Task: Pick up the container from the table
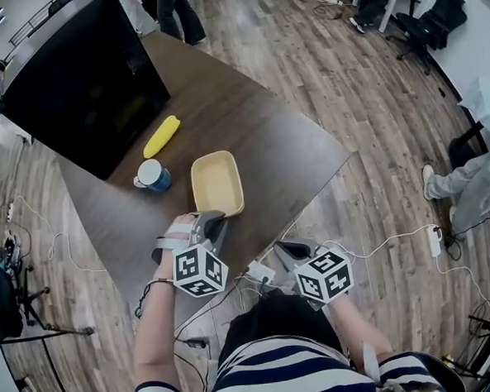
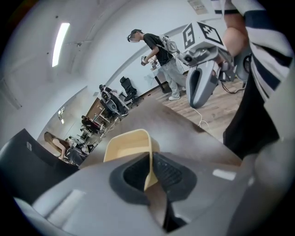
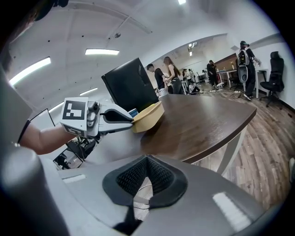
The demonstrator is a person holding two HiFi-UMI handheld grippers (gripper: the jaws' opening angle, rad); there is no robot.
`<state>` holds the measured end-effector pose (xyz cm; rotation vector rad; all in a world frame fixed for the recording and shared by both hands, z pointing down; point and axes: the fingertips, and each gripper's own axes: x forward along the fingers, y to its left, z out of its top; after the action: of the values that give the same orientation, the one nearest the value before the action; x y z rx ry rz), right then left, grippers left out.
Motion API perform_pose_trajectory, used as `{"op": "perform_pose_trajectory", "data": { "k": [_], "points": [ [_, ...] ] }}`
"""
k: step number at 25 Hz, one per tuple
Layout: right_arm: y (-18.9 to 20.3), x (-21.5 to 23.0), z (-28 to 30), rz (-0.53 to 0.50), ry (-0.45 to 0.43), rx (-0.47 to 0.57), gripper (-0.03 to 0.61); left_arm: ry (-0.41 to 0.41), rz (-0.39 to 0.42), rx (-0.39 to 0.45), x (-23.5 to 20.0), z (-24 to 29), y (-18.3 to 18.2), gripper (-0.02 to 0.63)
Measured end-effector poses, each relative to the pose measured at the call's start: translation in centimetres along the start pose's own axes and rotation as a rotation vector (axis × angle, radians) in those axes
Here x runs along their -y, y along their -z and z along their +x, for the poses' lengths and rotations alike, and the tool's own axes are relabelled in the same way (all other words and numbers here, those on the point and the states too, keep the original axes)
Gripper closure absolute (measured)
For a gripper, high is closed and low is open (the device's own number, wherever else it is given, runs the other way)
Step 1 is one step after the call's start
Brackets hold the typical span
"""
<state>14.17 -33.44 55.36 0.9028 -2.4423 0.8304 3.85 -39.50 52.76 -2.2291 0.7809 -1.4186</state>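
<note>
On the far left of the tabletop (image 1: 283,147) stands a large black panel (image 1: 80,77). Just in front of it lie a yellow corn-cob-shaped thing (image 1: 161,136) and a blue cup (image 1: 153,175), both apart from the task's thing.

The cream-yellow container (image 1: 217,180), a shallow rectangular tray, sits near the tabletop's near edge, to the right of the cup. The left gripper (image 2: 151,170) has its jaws clenched on the container's near end wall. In the left gripper view the thin yellow wall runs straight down between the two dark pads, one pad inside the tray and one outside.

From the right gripper view the tray seems tipped, with its held end a little higher. Whether its base has wholly left the wood cannot be told.

The right gripper (image 3: 146,173) hangs off the tabletop's near edge, beside the person's body. Its jaws are pressed together on nothing, and it takes no part in the grasp.

The step in hand looks like the grasp just made, or the very start of the lift. The next move calls for a straight, steady rise of the left gripper. A grip on a single thin wall will let the far end sag, so the wrist should keep the tray level and clear of the cup.
</note>
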Motion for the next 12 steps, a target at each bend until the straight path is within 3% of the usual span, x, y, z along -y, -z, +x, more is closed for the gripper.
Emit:
{"op": "perform_pose_trajectory", "data": {
  "k": [12],
  "points": [
    [0.0, -6.6, -0.3, -0.027, 0.023, 0.029, 0.581, 0.007, 0.022, 0.031, 3.1, -8.3, 2.9, 0.614]
  ]
}}
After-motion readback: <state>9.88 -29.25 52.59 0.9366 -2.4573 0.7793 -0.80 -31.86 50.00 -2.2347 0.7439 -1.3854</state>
